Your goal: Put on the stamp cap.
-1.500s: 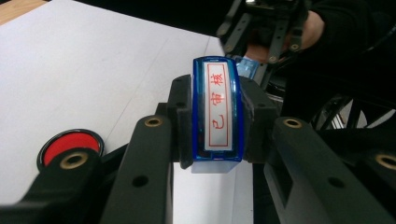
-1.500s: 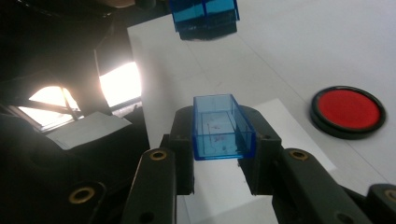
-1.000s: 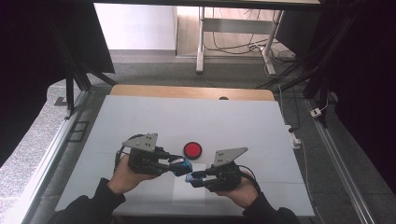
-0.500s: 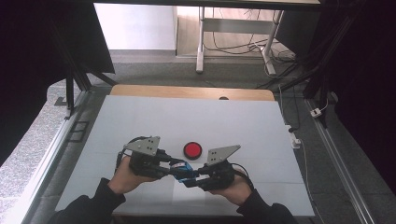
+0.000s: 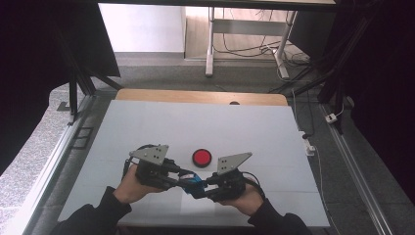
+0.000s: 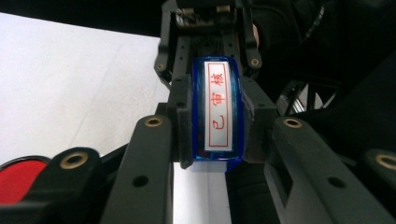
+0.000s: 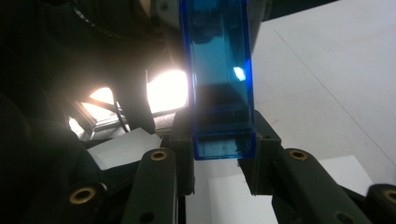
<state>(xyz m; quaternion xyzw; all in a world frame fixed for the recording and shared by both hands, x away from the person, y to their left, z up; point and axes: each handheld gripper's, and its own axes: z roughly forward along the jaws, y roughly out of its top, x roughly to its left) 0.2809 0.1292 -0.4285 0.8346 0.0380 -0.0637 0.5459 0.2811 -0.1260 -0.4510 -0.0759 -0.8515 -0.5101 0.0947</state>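
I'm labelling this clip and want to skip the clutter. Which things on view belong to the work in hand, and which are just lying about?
In the work:
- blue stamp, clamped at both ends
- left gripper, shut on it
- right gripper, shut on it
- white sheet below it

Lying about:
- red round pad, untouched on the table
- cables on the floor beyond

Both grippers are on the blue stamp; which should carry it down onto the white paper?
Probably left. The left gripper clamps the stamp around its printing end, and the paper lies just below. The right gripper holds the other end.
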